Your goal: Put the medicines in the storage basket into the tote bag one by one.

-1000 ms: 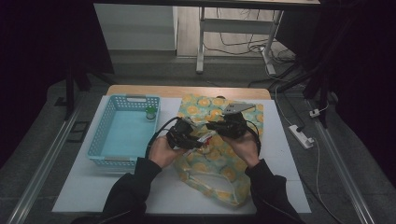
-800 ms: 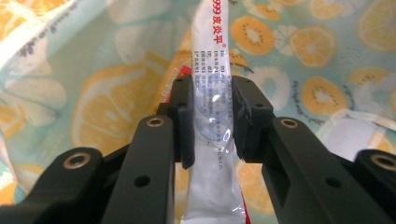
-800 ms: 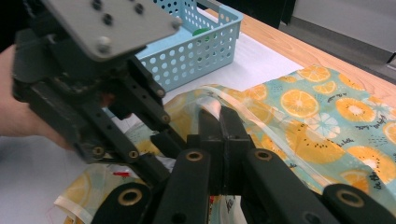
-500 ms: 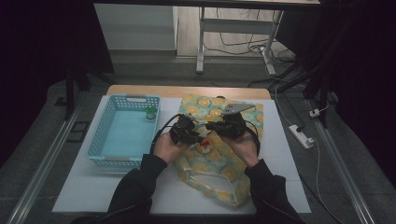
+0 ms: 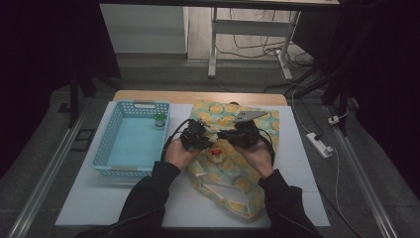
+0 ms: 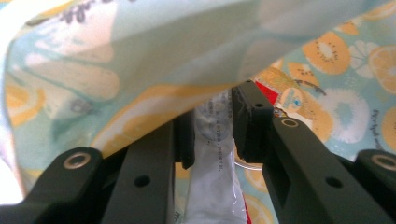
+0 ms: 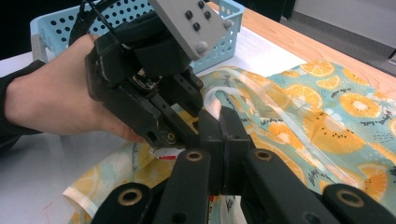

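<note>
A cloth bag [image 5: 233, 171] printed with orange and kiwi slices lies flat on the white table. My right gripper [image 5: 225, 135] is shut on the bag's pale rim [image 7: 212, 100] and holds it lifted. My left gripper [image 5: 199, 137] is shut on a white plastic packet [image 6: 217, 186] with a red edge [image 7: 166, 153]. Its jaws point in under the raised fabric [image 6: 140, 56] at the bag's mouth. The two grippers nearly touch tip to tip. The packet's far end is hidden under the cloth.
A light blue perforated basket [image 5: 106, 163] stands to the left of the bag, with a small green-topped jar [image 5: 159, 120] in its far right corner. A white power strip [image 5: 321, 145] lies off the table's right edge. Bare white tabletop lies in front of the basket.
My left hand has moved right and a little down with the packet, up to the bag's mouth beside the right gripper. The right gripper has kept still.
</note>
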Demonstrator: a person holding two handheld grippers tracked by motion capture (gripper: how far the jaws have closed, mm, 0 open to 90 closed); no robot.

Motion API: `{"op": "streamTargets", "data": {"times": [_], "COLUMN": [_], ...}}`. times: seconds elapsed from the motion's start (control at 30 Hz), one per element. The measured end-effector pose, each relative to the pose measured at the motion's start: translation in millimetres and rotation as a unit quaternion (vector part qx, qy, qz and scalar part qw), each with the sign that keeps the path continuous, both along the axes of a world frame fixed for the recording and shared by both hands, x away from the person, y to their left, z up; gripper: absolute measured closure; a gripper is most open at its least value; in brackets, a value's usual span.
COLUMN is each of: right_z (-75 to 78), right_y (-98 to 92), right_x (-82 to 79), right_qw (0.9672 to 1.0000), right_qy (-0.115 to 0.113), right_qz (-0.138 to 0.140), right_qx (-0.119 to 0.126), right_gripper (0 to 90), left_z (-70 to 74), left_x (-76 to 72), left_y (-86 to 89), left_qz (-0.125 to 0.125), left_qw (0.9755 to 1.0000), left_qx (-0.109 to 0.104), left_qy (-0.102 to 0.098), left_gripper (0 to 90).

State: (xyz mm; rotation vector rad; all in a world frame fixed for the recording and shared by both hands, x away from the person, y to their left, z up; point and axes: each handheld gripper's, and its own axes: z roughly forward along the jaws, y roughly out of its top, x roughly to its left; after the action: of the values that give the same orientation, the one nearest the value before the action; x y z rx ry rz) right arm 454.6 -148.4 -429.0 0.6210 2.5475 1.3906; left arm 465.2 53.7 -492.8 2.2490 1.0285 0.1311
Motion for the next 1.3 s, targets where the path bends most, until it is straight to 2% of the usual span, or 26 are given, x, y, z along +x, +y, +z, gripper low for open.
{"op": "streamTargets", "data": {"times": [0.17,0.27,0.43,0.53,0.63,0.7,0.83,0.93,1.03,1.13,1.3], "right_z": [-1.6,-2.0,-2.0,-1.8,-1.7,-1.9,-1.8,-1.7,-1.7,-1.8,-1.8], "right_y": [1.0,1.0,0.4,0.4,0.1,-0.1,-0.7,-0.3,0.1,0.3,0.2], "right_x": [0.3,0.4,0.6,0.5,0.6,1.0,1.0,0.8,0.4,0.3,0.2], "right_qw": [1.0000,1.0000,1.0000,1.0000,1.0000,1.0000,1.0000,1.0000,1.0000,1.0000,1.0000], "right_qy": [0.000,0.000,-0.001,-0.001,0.000,0.001,0.001,0.001,0.001,0.001,0.001], "right_qz": [-0.001,-0.001,-0.001,-0.001,-0.001,-0.001,-0.002,-0.001,0.000,0.001,0.001], "right_qx": [-0.003,-0.002,-0.002,-0.001,-0.001,0.000,0.000,0.000,-0.001,0.000,-0.001], "right_gripper": [90.0,90.0,90.0,90.0,90.0,90.0,90.0,90.0,90.0,90.0,90.0], "left_z": [-3.2,-3.5,2.3,6.9,11.7,15.2,20.7,23.7,25.7,26.8,30.7], "left_x": [3.9,3.2,-1.1,-3.8,-7.5,-10.2,-16.7,-20.2,-22.4,-22.6,-23.7], "left_y": [-3.1,-4.7,-4.0,-1.2,2.9,4.7,8.5,14.1,21.2,30.5,43.3], "left_qz": [0.001,-0.007,-0.007,-0.009,-0.013,-0.009,-0.015,-0.016,-0.008,-0.006,0.001], "left_qw": [1.0000,0.9997,0.9996,0.9997,0.9998,0.9999,0.9996,0.9993,0.9993,0.9986,0.9987], "left_qx": [0.009,0.020,0.018,0.013,-0.005,-0.011,-0.020,-0.035,-0.036,-0.052,-0.051], "left_qy": [-0.001,-0.015,-0.020,-0.019,-0.016,-0.009,-0.009,-0.001,0.001,0.008,0.000], "left_gripper": [70.8,69.3,54.4,47.0,41.1,37.9,30.3,24.1,21.0,16.9,10.1]}}
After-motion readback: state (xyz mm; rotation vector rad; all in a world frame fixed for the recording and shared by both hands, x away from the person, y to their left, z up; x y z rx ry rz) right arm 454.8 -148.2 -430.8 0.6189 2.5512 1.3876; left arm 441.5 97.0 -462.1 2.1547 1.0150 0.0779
